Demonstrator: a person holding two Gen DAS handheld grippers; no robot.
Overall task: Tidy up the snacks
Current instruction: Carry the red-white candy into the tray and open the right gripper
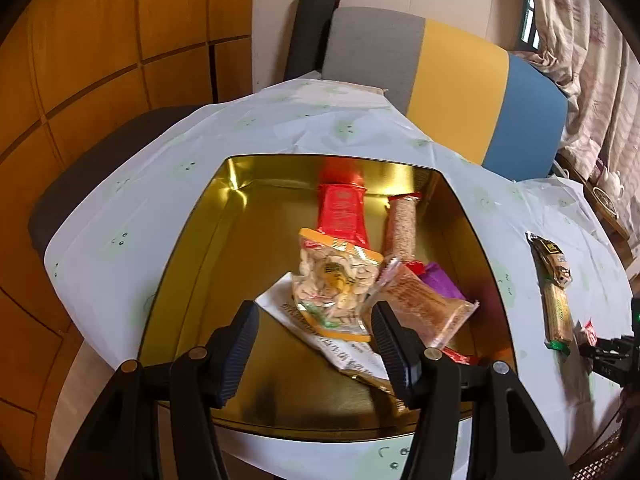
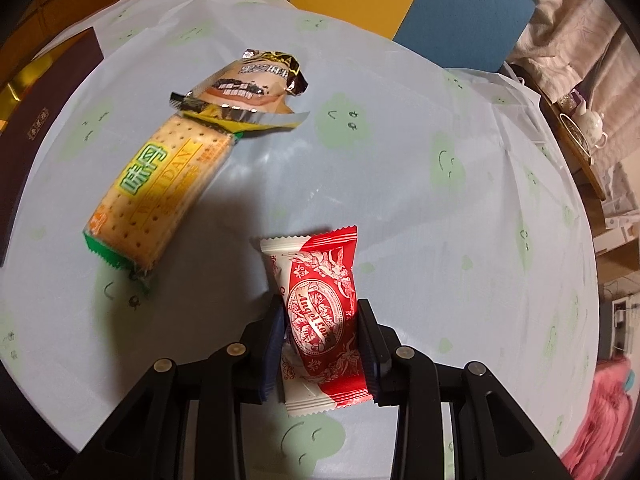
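A gold tin box [image 1: 188,232] on the table holds several snacks: a nut bag [image 1: 336,280], a red packet [image 1: 342,216], a sesame bar [image 1: 400,224], a brown cracker pack [image 1: 420,304]. My left gripper [image 1: 314,316] is open and empty just above the box's near side. My right gripper [image 2: 320,316] is shut on a red and white candy packet [image 2: 320,312] just above the table. A yellow cracker pack [image 2: 160,188] and a gold-brown wrapped snack [image 2: 252,80] lie on the cloth beyond it, also in the left wrist view [image 1: 556,312].
The table has a pale cloth with green faces [image 2: 440,200]. A dark brown box lid [image 2: 44,128] lies at the left. A grey, yellow and blue chair back [image 1: 452,80] stands behind the table. A teapot [image 2: 590,124] sits on a side shelf.
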